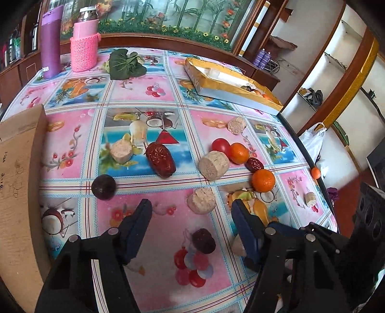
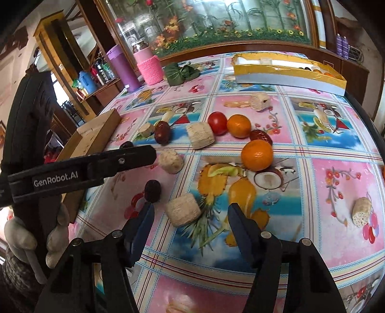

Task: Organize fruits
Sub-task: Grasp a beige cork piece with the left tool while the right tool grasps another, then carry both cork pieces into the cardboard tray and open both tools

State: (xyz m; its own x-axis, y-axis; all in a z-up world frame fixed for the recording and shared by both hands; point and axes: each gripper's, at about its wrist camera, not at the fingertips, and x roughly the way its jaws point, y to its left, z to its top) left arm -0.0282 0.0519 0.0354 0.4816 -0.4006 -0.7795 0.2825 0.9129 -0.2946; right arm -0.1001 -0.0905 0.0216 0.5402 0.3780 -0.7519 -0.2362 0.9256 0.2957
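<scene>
Bench cover: glossy cloth, pink and blue squares printed with fruit and drinks.
Purple flask: upright at far left corner of bench.
Pink flask: upright in knitted sleeve, just beside the purple one.
Leafy greens: lying right of the pink flask.
Glass cabinet front: behind the bench, bamboo and flower pattern.
White shelves: along the right wall.
White plastic bag: hanging off the bench's right edge.

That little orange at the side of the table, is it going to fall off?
It could. The small orange sits right on the table's edge, far from the other fruit, so a nudge might roll it off. The rest of the fruit lies scattered mid-table, outside the yellow box.
</scene>
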